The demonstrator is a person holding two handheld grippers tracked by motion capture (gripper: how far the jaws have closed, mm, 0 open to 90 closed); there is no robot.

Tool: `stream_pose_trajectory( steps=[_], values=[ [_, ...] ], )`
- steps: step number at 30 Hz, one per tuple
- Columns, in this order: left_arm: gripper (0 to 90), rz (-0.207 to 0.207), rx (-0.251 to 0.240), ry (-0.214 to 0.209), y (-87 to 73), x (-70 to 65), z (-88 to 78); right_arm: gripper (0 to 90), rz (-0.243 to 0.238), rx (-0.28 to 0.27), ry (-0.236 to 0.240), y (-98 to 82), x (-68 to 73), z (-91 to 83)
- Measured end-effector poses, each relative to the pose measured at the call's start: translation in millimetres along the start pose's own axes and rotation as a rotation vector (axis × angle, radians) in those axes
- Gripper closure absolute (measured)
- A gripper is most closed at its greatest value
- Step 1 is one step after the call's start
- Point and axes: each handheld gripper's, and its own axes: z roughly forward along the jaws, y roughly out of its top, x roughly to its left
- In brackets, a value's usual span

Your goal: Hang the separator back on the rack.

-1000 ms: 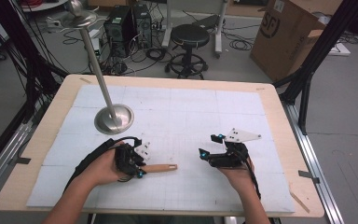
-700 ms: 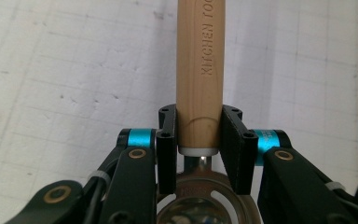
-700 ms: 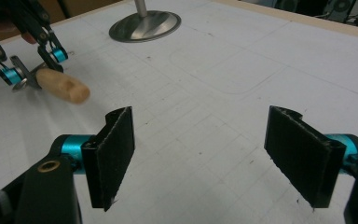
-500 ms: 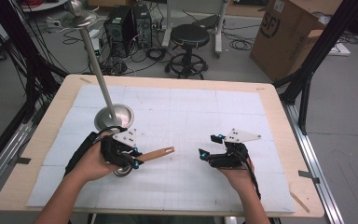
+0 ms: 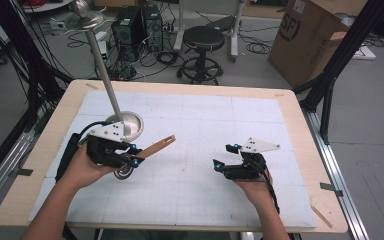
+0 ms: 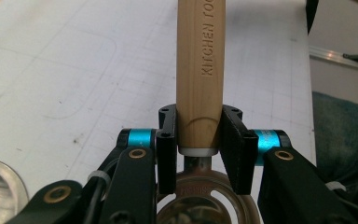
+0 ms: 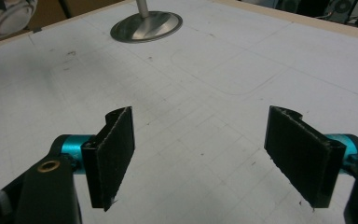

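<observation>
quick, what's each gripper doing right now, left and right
Left gripper: closed on the wooden handle of a metal kitchen tool, lifted off the table.
Right gripper: open, fingers wide apart, holding nothing.

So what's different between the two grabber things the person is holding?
The left gripper has its jaws shut on a wooden-handled kitchen tool; the right gripper has its jaws wide apart, with nothing between them. The left sits beside the metal stand base; the right is off on open mat. Both have black jaws and blue fittings.

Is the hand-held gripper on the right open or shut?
Open. The right hand-held gripper has its jaws wide apart, with bare table between them.
</observation>
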Motion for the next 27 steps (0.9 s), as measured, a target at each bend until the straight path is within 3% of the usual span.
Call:
stream_pose_trajectory(
  steps=[9, 27],
  values=[
    [69.4, -0.021, -0.115, 0.025, 5.3, 2.8, -30.0, 23.4, -0.001, -0.002, 0.003, 0.1, 0.4, 0.0],
    [69.4, -0.070, -0.310, 0.123, 10.0, 17.9, -104.9, 23.4, -0.007, -0.003, 0.003, 0.5, 1.0, 0.2]
  ],
)
